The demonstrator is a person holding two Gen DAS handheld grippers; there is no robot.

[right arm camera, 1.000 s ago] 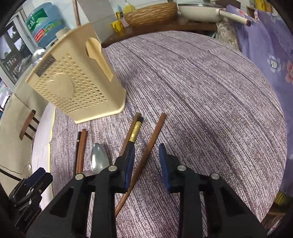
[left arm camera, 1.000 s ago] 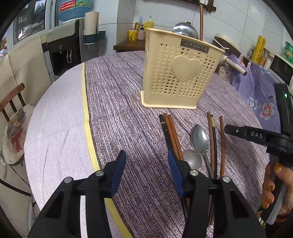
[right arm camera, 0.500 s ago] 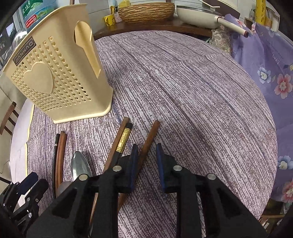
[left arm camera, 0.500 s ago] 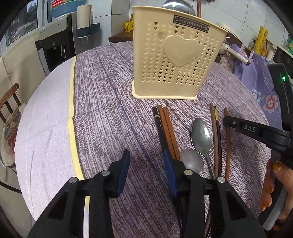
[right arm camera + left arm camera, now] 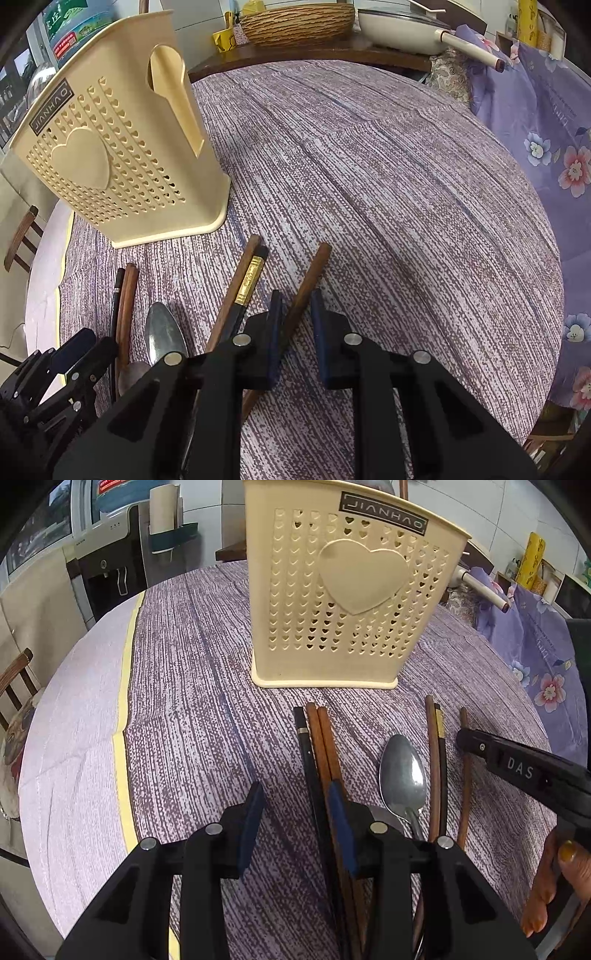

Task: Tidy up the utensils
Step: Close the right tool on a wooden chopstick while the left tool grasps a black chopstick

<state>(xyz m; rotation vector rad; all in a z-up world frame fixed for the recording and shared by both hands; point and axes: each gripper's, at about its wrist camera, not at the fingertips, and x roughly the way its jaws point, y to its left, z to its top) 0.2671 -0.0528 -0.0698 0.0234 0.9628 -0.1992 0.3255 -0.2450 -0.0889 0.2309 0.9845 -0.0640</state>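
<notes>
A cream perforated utensil holder [image 5: 351, 602] [image 5: 110, 166] stands upright on the round table. In front of it lie a black chopstick and two brown ones [image 5: 321, 746], a steel spoon [image 5: 402, 775] [image 5: 164, 332], a dark pair with a gold band [image 5: 247, 284] and a single brown chopstick [image 5: 306, 280]. My left gripper [image 5: 295, 812] is open; the black chopstick runs just inside its right pad, untouched by the left pad. The jaws of my right gripper [image 5: 295, 317] are closing around the single brown chopstick. It leans on the left pad, with a gap at the right pad.
A yellow strip [image 5: 123, 709] marks the cloth's edge on the left, with a wooden chair [image 5: 14, 679] beyond it. A purple floral cloth [image 5: 546, 140] drapes the right side. Behind the table are a pan [image 5: 406, 29], a woven basket [image 5: 295, 18] and a water dispenser [image 5: 107, 565].
The left gripper moved toward the holder and its jaws narrowed, now beside the black chopstick. The right gripper's jaws narrowed around the single brown chopstick.
</notes>
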